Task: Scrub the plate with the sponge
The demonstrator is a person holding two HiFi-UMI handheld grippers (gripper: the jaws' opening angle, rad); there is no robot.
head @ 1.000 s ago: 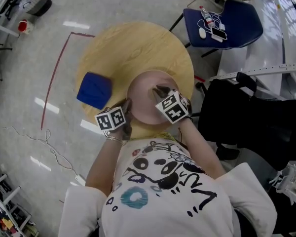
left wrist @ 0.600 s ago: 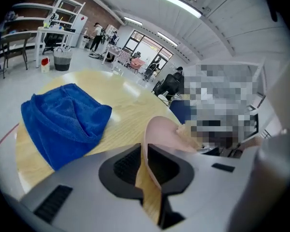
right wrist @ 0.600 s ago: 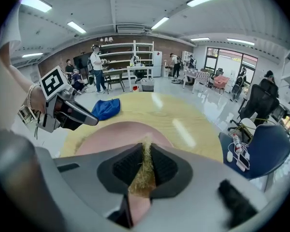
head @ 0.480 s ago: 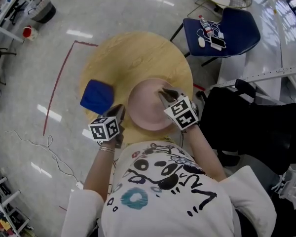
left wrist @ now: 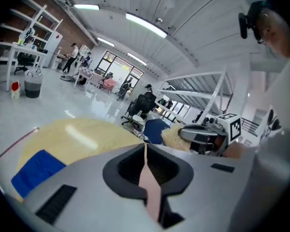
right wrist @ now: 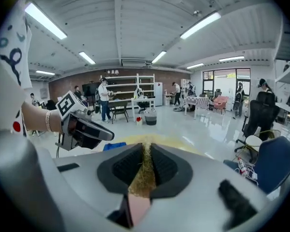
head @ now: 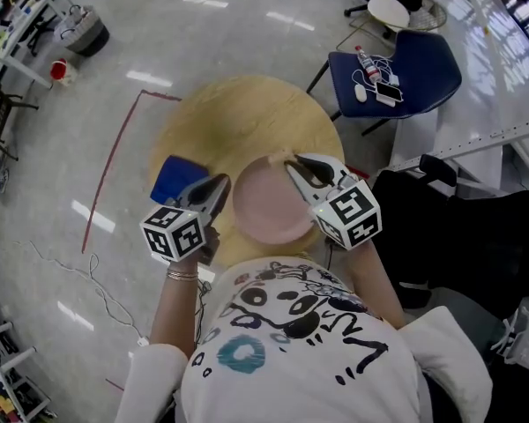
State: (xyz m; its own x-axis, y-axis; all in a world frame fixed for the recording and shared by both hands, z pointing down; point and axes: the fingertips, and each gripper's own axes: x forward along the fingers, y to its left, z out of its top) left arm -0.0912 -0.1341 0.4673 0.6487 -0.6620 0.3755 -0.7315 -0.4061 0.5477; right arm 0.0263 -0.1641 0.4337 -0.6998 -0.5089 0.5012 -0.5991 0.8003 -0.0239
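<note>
The pink plate (head: 269,211) was clamped by its rim in the left gripper (head: 219,186) fingers, above the round table (head: 238,113). The straw-coloured fibrous sponge (right wrist: 144,175) was pinched in the right gripper (head: 294,166) fingers, near the plate's far rim. How much scrubbing remained could not be judged.

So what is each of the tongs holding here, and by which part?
The left tongs pinch the round pink plate by its rim. The right tongs clamp the straw-coloured fibrous scrub pad by one end.
</note>
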